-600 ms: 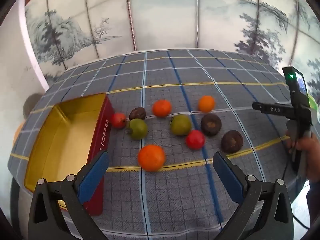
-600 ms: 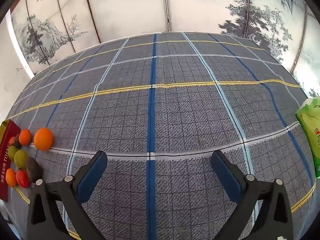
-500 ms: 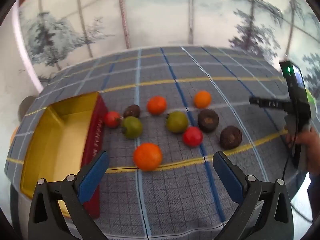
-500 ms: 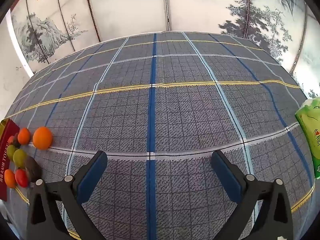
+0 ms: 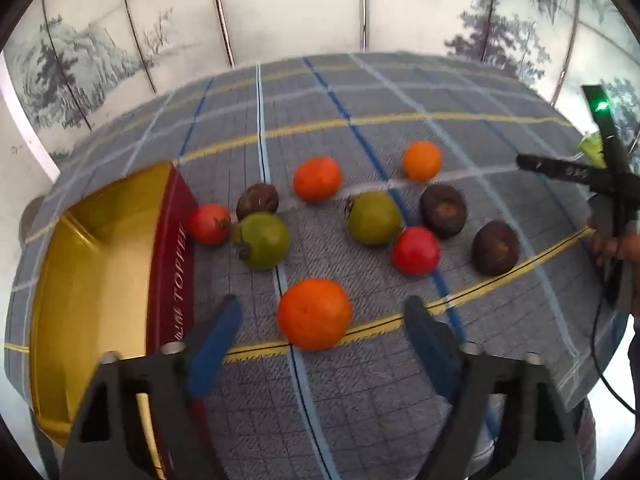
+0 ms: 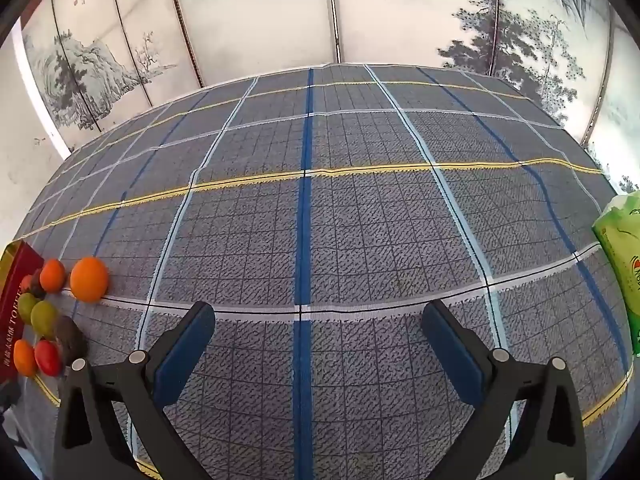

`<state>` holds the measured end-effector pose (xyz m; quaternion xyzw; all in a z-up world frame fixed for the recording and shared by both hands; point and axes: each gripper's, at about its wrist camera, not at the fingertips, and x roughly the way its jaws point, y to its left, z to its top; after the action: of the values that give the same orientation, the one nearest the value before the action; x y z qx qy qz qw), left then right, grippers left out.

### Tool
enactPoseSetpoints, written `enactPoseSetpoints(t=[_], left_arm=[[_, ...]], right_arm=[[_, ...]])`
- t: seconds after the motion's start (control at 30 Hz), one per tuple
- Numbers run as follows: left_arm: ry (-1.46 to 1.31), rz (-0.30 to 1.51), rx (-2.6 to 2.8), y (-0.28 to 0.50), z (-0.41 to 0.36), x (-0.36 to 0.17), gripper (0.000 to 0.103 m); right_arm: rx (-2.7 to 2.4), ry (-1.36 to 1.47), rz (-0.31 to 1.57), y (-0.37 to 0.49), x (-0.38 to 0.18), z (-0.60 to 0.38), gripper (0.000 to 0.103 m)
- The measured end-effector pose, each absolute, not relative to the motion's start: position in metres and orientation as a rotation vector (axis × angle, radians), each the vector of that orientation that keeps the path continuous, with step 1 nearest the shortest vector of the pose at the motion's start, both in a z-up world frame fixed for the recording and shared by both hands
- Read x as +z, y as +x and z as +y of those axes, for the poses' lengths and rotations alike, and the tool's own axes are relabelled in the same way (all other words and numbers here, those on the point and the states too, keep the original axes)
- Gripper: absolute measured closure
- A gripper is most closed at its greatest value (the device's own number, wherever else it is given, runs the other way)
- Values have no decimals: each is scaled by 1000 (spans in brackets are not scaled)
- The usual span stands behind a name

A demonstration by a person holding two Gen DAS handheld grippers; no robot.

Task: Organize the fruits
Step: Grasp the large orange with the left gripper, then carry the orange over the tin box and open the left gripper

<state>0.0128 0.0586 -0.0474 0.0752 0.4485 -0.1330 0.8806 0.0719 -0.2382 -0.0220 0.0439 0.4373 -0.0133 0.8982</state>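
Several fruits lie on the checked tablecloth in the left wrist view. A large orange [image 5: 315, 314] lies just ahead of my open, empty left gripper [image 5: 324, 344]. Behind it lie two green fruits [image 5: 262, 240] [image 5: 373, 218], two red ones [image 5: 209, 223] [image 5: 416, 250], two more oranges [image 5: 317, 179] [image 5: 421, 161] and three dark brown fruits [image 5: 443, 210]. An open red tin with a gold inside [image 5: 96, 280] stands at the left. My right gripper [image 6: 318, 342] is open and empty over bare cloth; the fruits [image 6: 89, 279] sit at its far left.
The right gripper's handle [image 5: 608, 176] and the hand holding it show at the right edge of the left wrist view. A green packet [image 6: 622, 264] lies at the table's right edge. A painted folding screen [image 6: 328, 12] stands behind the table.
My left gripper has moved forward and down toward the large orange, which now looks bigger and sits between the fingers' line. The right gripper has barely moved.
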Motion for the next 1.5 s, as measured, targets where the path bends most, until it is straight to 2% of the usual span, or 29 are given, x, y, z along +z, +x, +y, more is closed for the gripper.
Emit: enactPoseSetpoints(t=[0.13, 0.2, 0.23, 0.27, 0.3, 0.7, 0.73, 0.83, 0.97, 1.1, 1.33, 1.5], left_arm=[[124, 1023, -245, 34, 38, -49, 44], [136, 1025, -242, 38, 34, -52, 47], [133, 1027, -244, 40, 32, -52, 50], [110, 1026, -256, 41, 32, -49, 60], [109, 1022, -251, 42, 31, -48, 62], [-5, 963, -237, -2, 23, -5, 63], [-5, 957, -245, -8, 23, -1, 63], [7, 935, -242, -19, 21, 8, 63], [14, 911, -237, -27, 18, 16, 63], [18, 896, -221, -31, 23, 21, 63], [-9, 857, -149, -32, 52, 34, 63], [-4, 838, -78, -26, 80, 38, 63]], right_arm=[[-23, 93, 905, 72, -22, -239, 0], [-21, 93, 905, 72, -22, -239, 0], [-21, 93, 906, 72, -22, -239, 0], [-22, 92, 906, 72, -22, -239, 0], [-22, 92, 906, 72, -22, -239, 0], [-20, 88, 907, 72, -22, -236, 0], [3, 102, 899, 70, -22, -237, 2], [76, 102, 849, 54, -15, -231, 15], [215, 112, 788, 21, -4, -210, 20], [297, 26, 762, -5, 3, -176, 20], [318, 77, 772, -14, 6, -167, 20], [351, 9, 777, -24, 7, -146, 20]])
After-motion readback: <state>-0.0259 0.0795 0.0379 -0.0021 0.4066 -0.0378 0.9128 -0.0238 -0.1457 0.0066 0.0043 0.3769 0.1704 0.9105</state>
